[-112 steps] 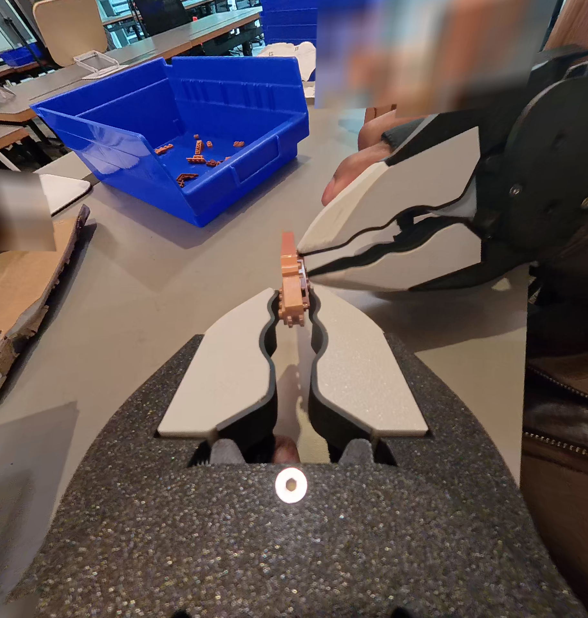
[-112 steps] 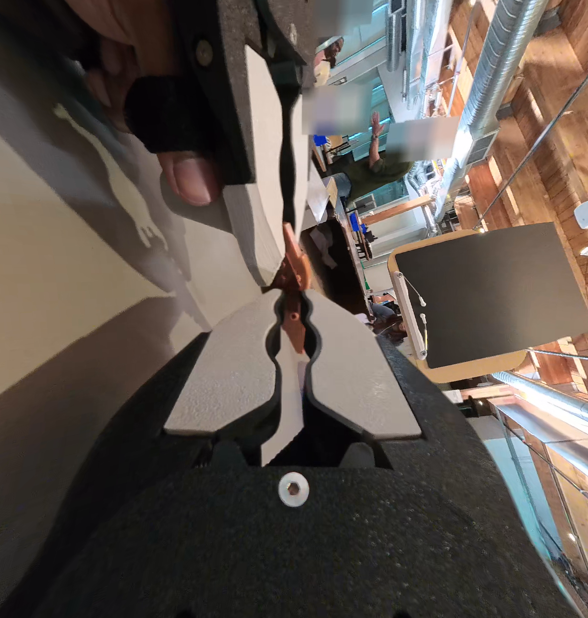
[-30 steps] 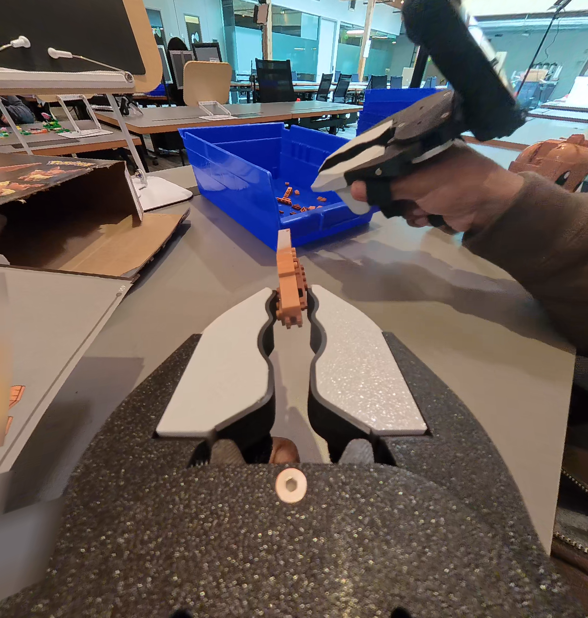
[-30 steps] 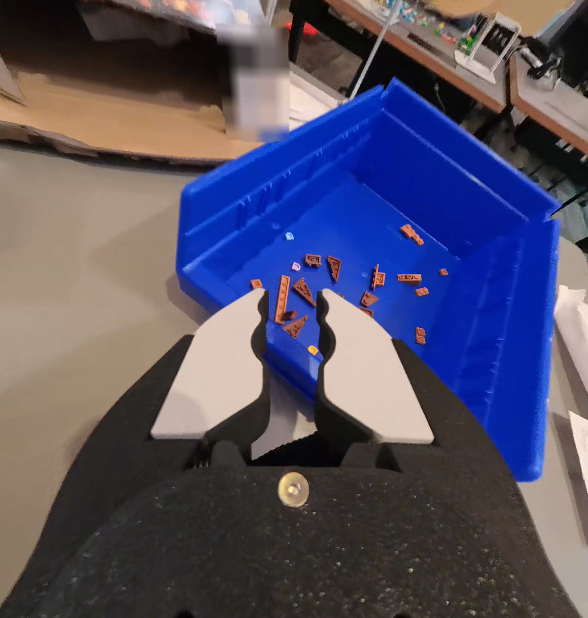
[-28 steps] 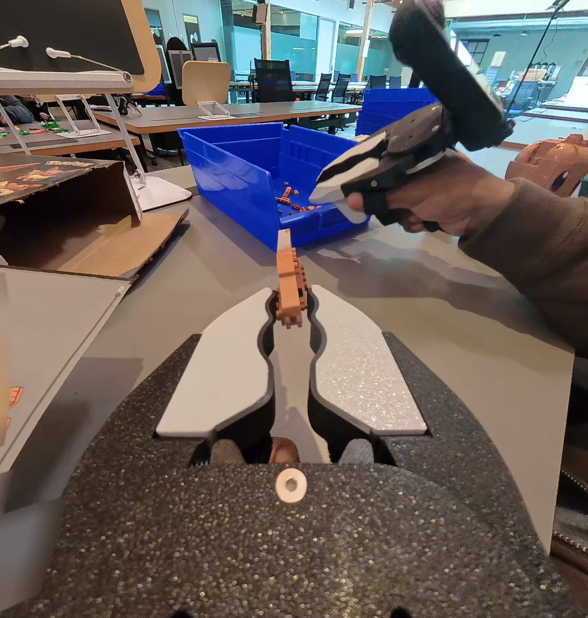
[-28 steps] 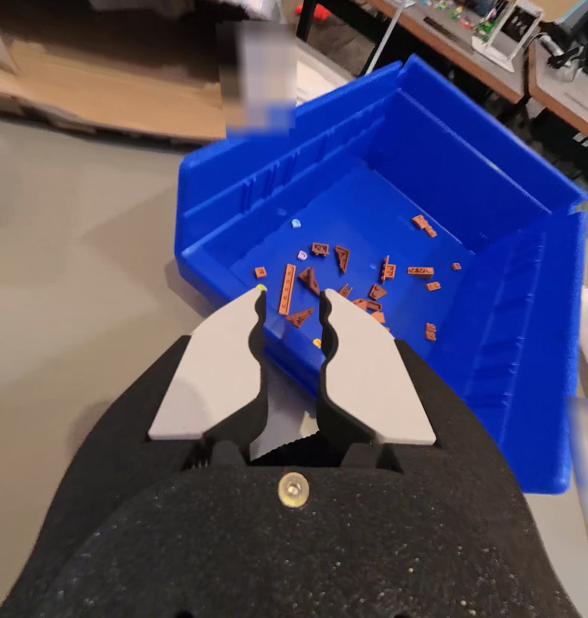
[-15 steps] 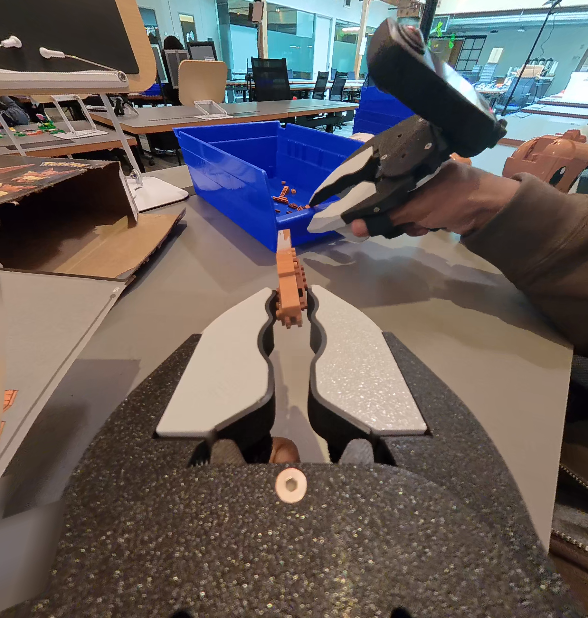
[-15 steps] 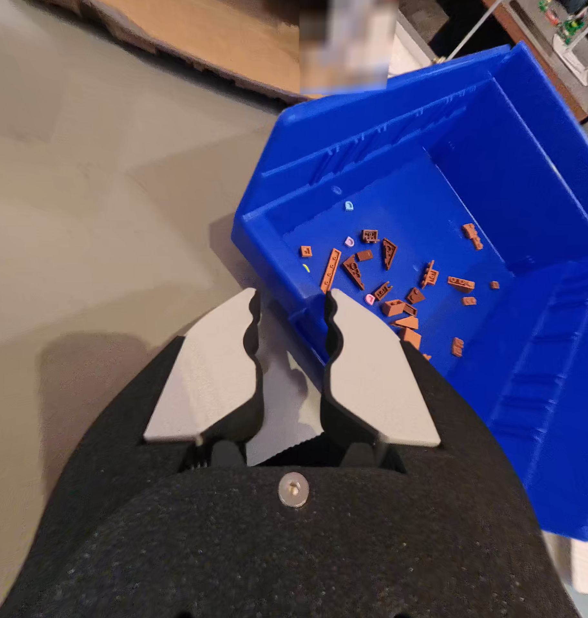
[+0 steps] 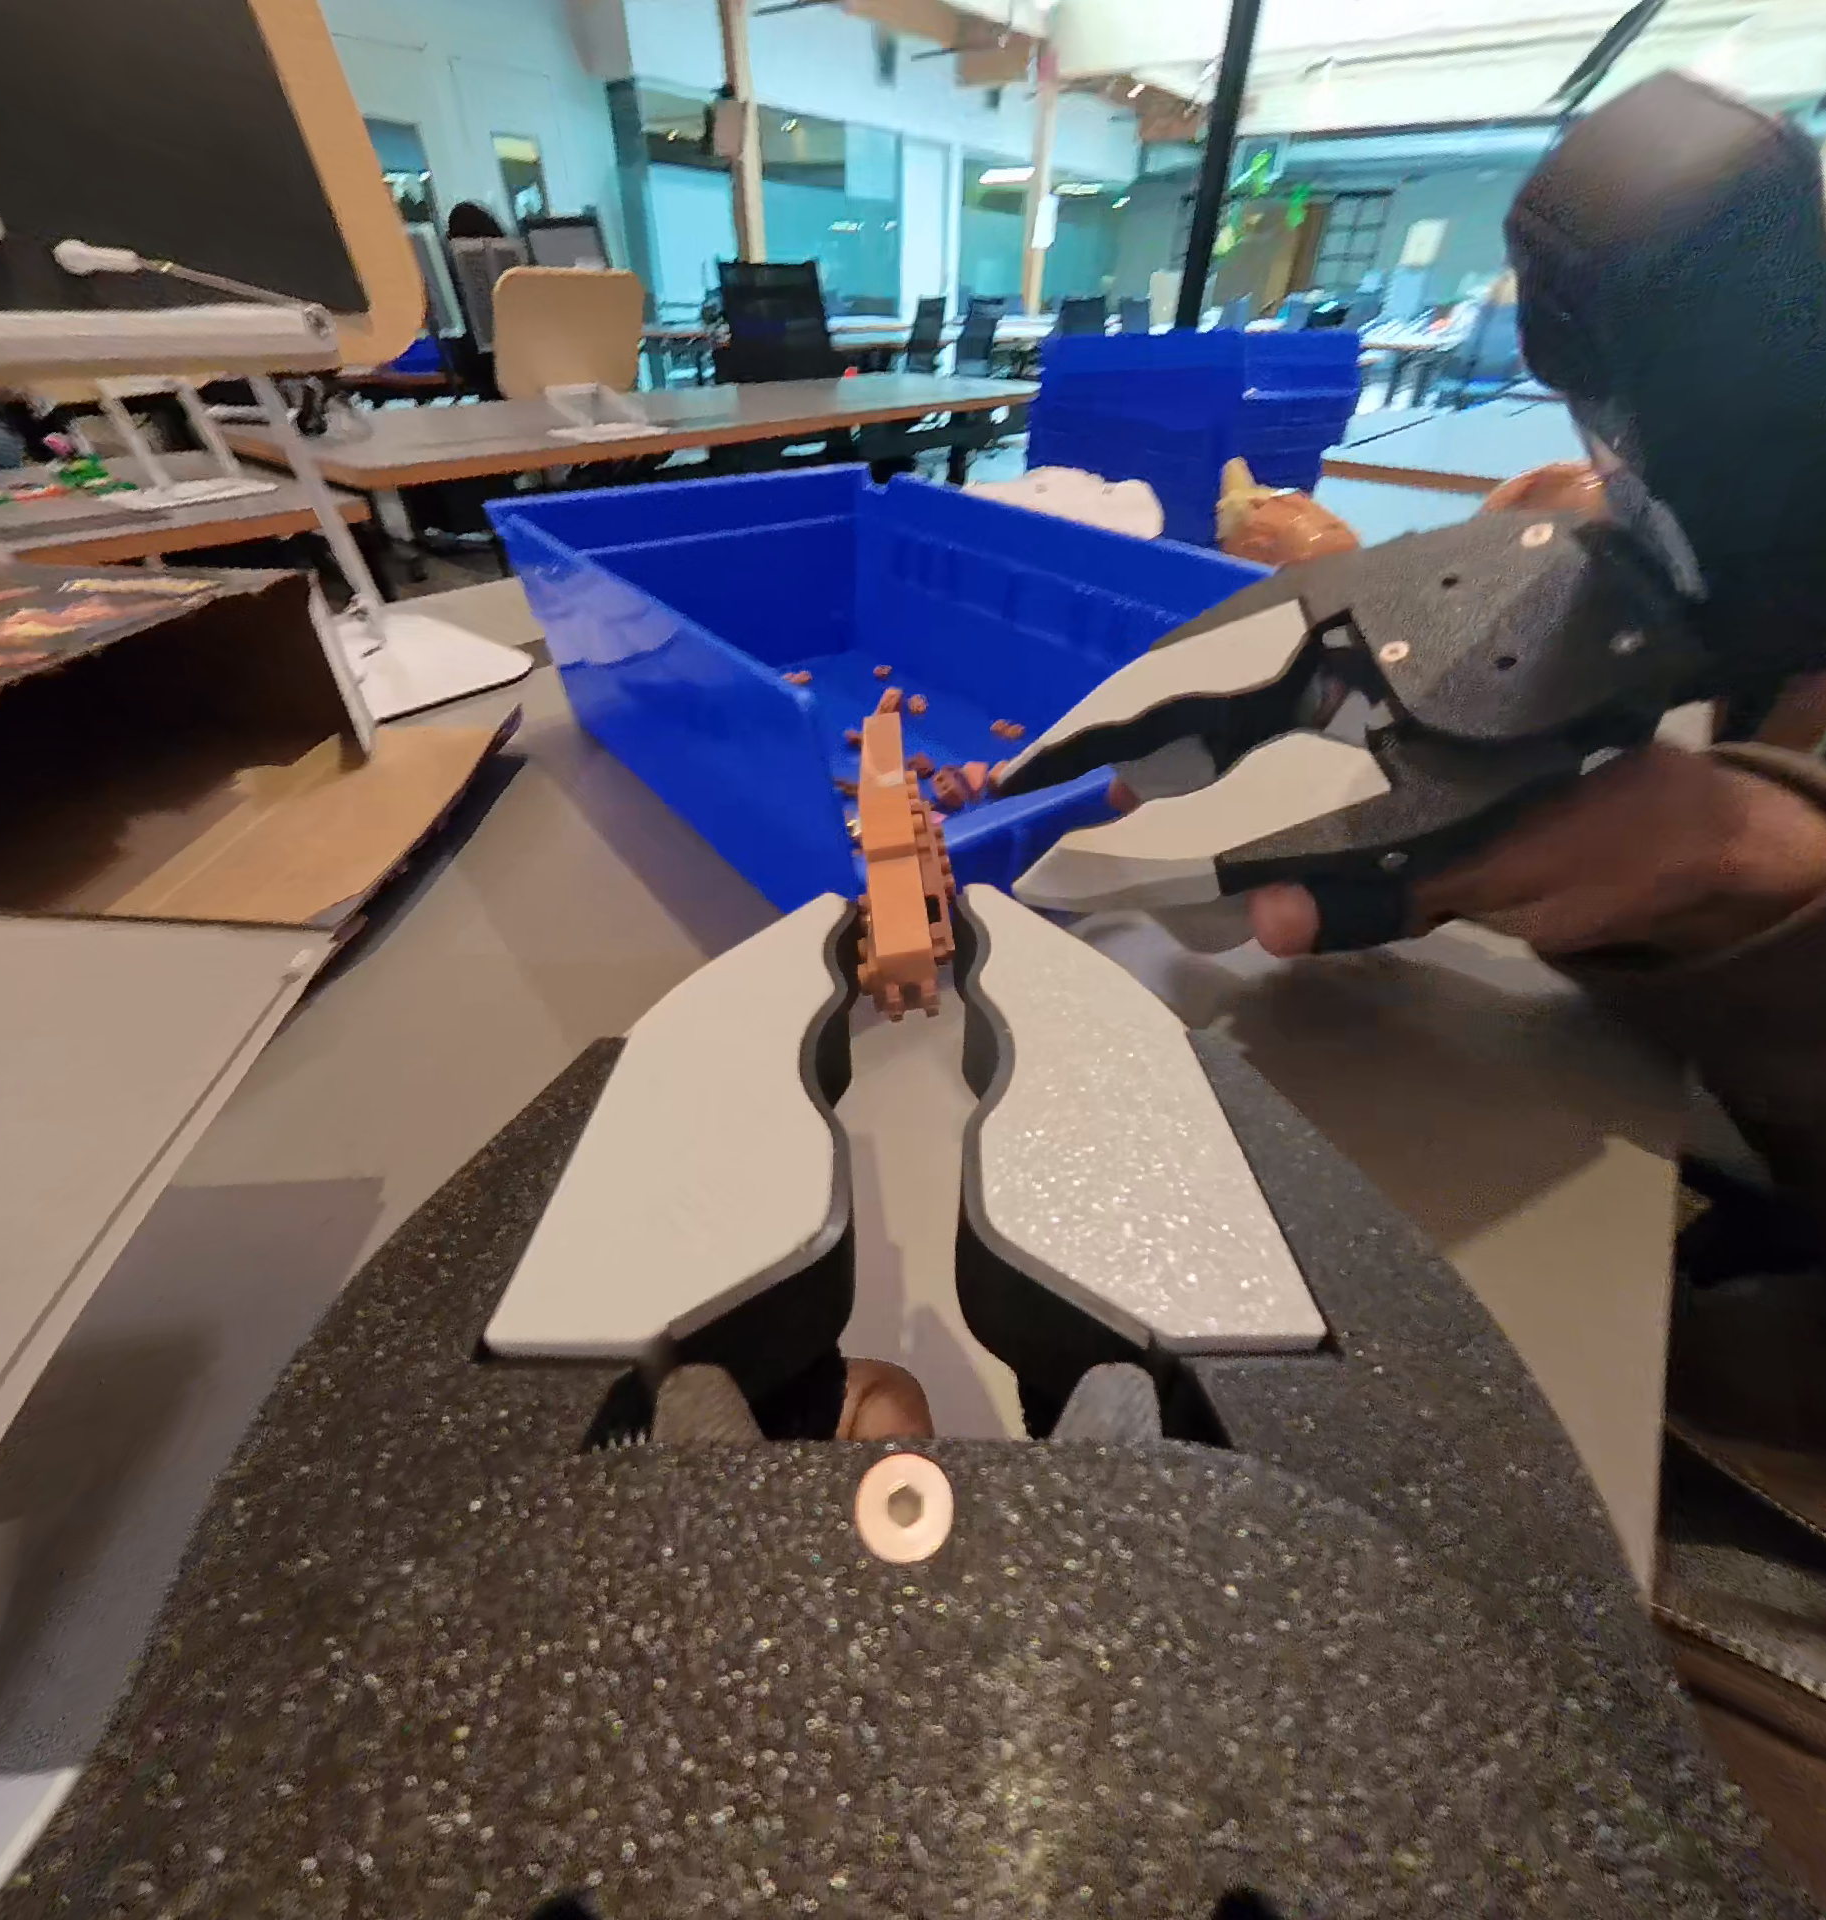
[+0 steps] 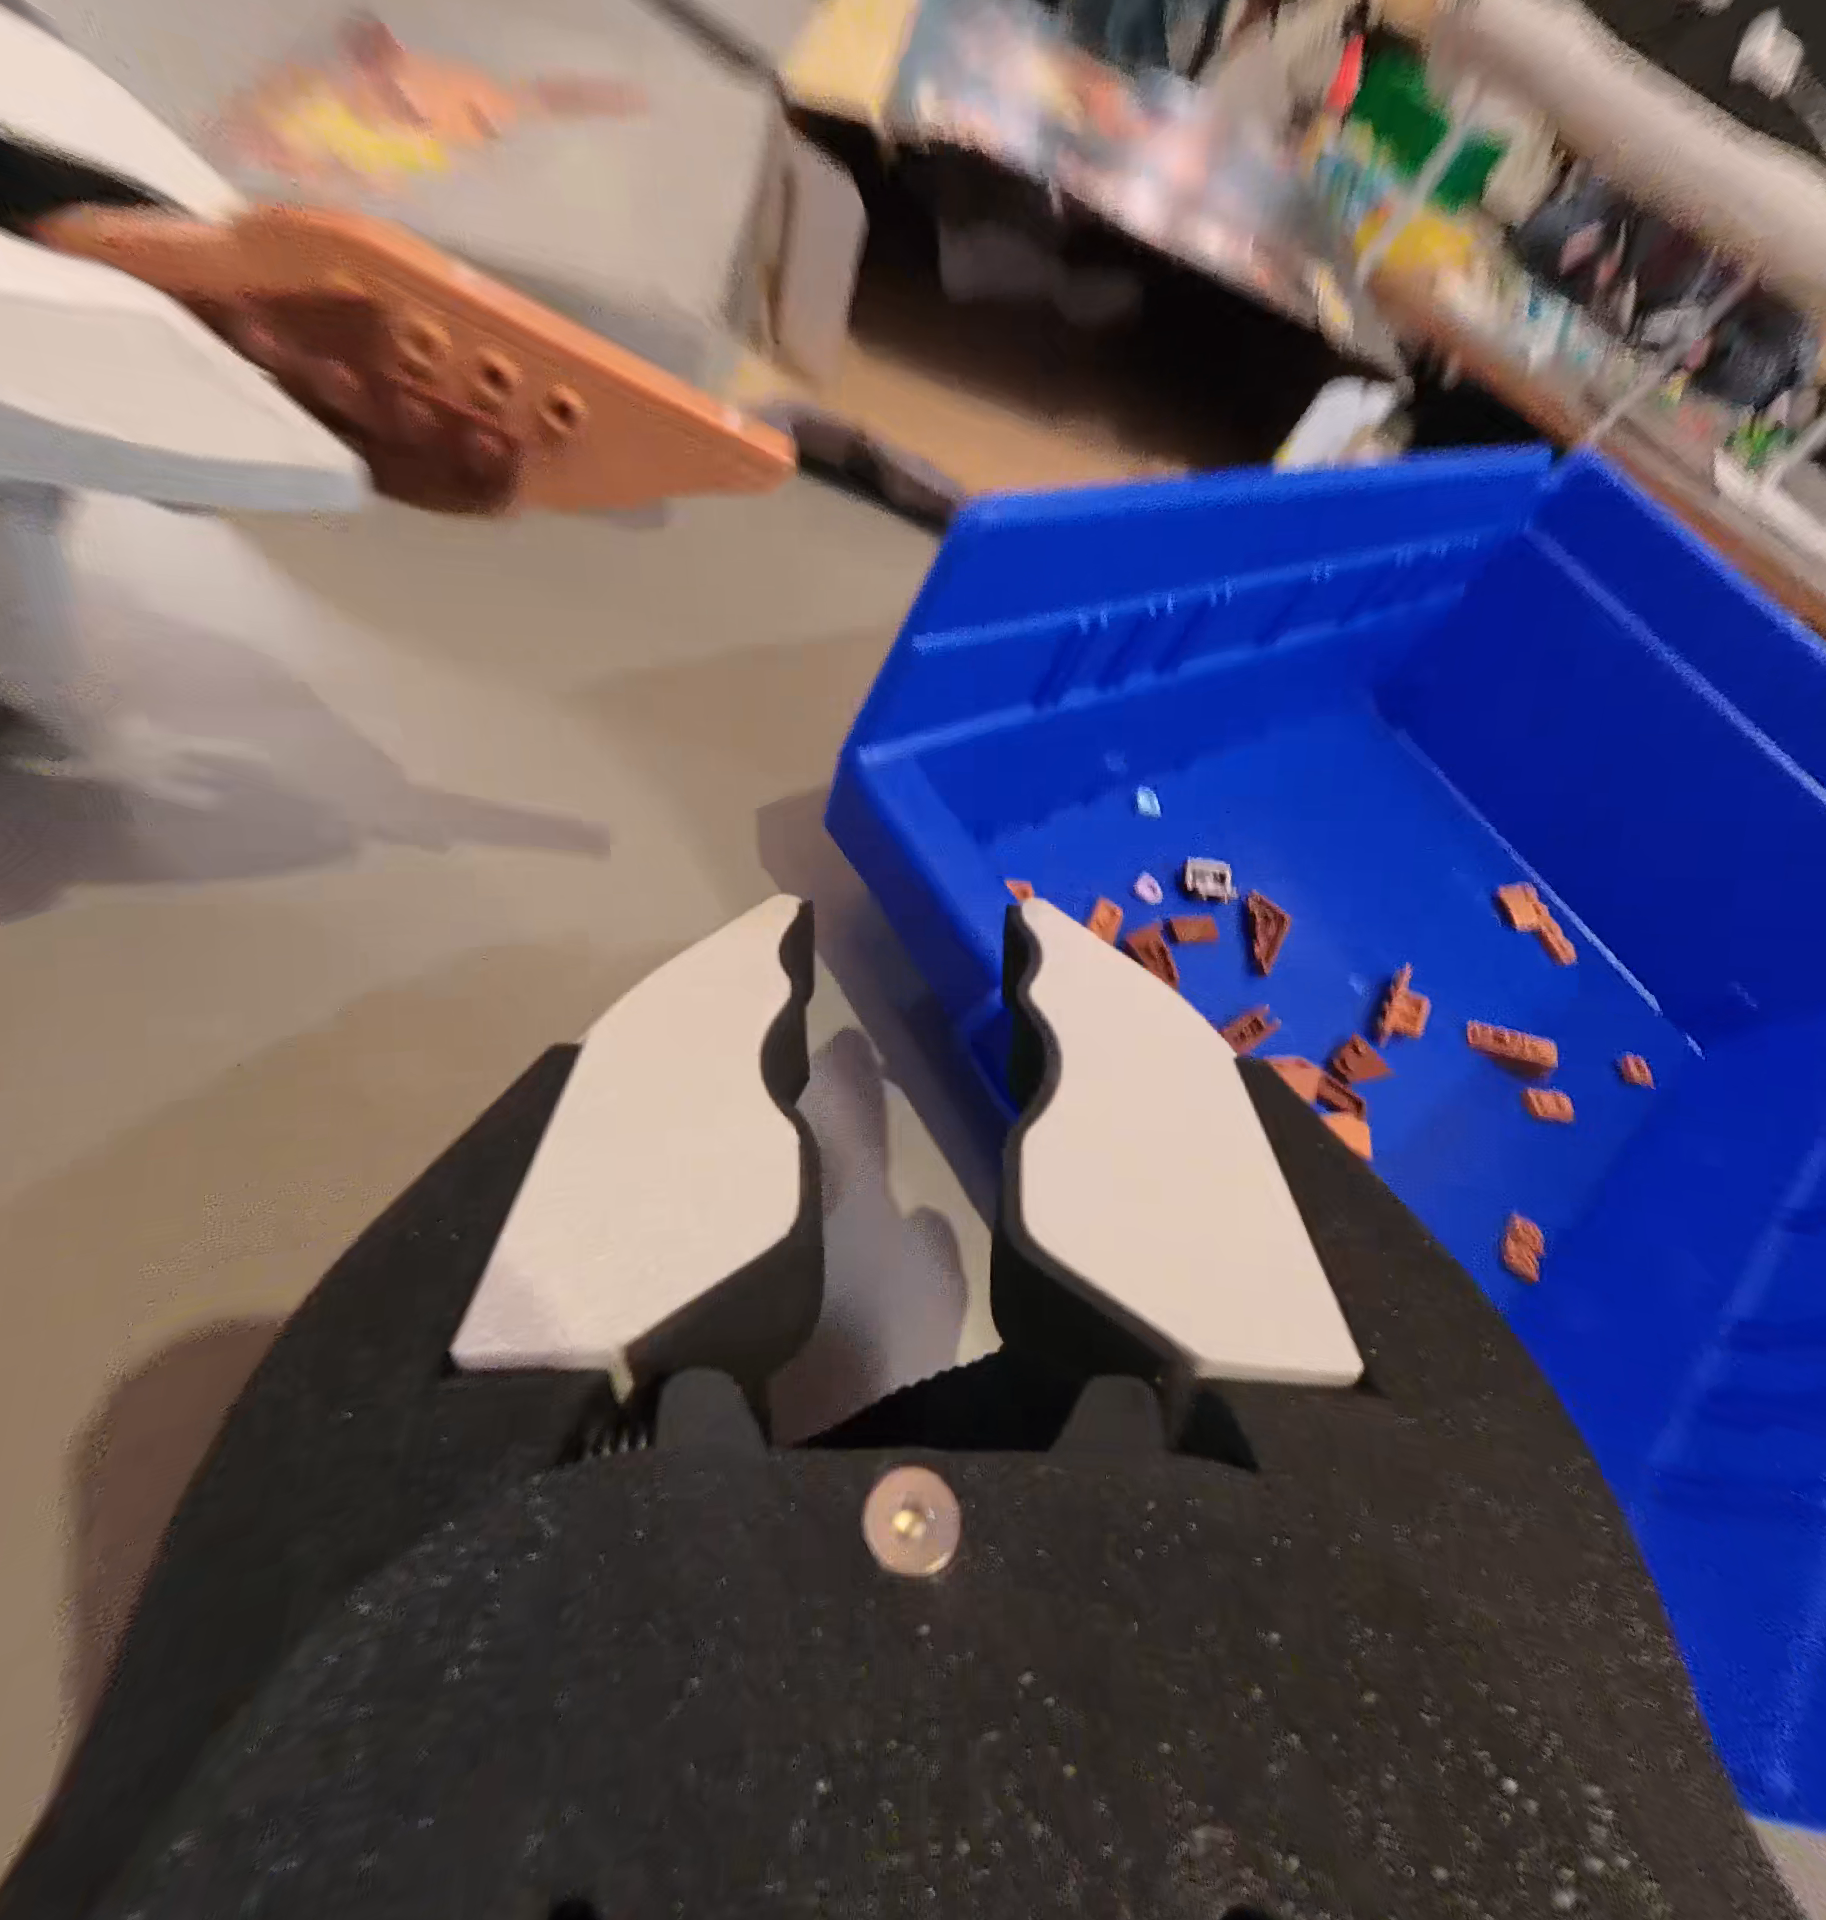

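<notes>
My left gripper [image 9: 901, 920] is shut on a brown brick assembly [image 9: 893, 862] that sticks out forward above the grey table. The same assembly shows blurred in the right wrist view [image 10: 452, 364], at the upper left, in the left gripper's grey fingers [image 10: 109, 416]. My right gripper [image 10: 909, 914] is open and empty. It straddles the near front corner of the blue bin [image 10: 1408, 665], one fingertip outside and one inside over the loose brown pieces [image 10: 1304, 1029]. In the left wrist view the right gripper [image 9: 1013, 831] reaches into the bin [image 9: 680, 644] from the right.
A cardboard box [image 9: 140, 748] and a white stand [image 9: 410, 665] lie to the left of the bin. A stack of blue bins [image 9: 1189, 416] stands behind it. A person's hand and brown sleeve [image 9: 1636, 883] hold the right gripper. Grey table [image 10: 265, 1039] lies left of the bin. There is about 10 centimeters between the tips of the two grippers.
My right gripper came down to the bin's front corner and its jaws opened wider. My left gripper moved closer to the bin and kept its hold on the brown assembly.
</notes>
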`<action>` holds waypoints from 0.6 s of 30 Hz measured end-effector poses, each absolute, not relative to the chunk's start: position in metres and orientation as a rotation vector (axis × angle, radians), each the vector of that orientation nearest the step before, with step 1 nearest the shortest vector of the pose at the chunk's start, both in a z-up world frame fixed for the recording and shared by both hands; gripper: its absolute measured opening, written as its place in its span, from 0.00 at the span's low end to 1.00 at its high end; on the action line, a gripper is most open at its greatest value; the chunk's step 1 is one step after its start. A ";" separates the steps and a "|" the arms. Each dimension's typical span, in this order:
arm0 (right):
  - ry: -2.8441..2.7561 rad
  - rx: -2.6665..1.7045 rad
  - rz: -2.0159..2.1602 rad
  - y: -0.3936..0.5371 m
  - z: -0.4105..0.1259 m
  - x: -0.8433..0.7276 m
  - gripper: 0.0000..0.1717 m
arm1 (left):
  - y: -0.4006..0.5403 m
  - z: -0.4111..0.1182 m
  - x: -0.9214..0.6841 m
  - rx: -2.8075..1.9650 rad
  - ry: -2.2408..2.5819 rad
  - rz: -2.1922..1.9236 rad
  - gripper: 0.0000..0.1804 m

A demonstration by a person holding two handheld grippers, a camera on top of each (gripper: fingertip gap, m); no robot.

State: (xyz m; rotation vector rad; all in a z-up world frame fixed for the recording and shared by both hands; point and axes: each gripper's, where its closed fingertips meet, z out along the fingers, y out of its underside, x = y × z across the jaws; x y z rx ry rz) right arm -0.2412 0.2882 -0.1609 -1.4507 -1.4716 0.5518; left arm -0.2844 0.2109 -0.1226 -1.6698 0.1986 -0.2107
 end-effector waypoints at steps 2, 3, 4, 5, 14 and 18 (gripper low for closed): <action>-1.435 -1.331 0.664 0.271 -0.149 -0.241 0.20 | 0.207 -0.118 -0.274 -1.633 0.235 -0.290 0.09; -1.403 -1.276 0.726 0.263 -0.142 -0.240 0.20 | 0.206 -0.117 -0.269 -1.623 0.246 -0.346 0.09; -1.375 -1.232 0.801 0.255 -0.136 -0.238 0.19 | 0.205 -0.117 -0.266 -1.620 0.251 -0.403 0.09; -1.364 -1.204 0.884 0.247 -0.131 -0.237 0.19 | 0.204 -0.117 -0.263 -1.619 0.248 -0.454 0.09; -1.271 -1.219 1.577 0.212 -0.104 -0.231 0.18 | 0.190 -0.113 -0.232 -1.574 0.352 -0.793 0.09; -1.242 -1.198 1.716 0.208 -0.096 -0.226 0.09 | 0.184 -0.113 -0.222 -1.564 0.393 -0.878 0.09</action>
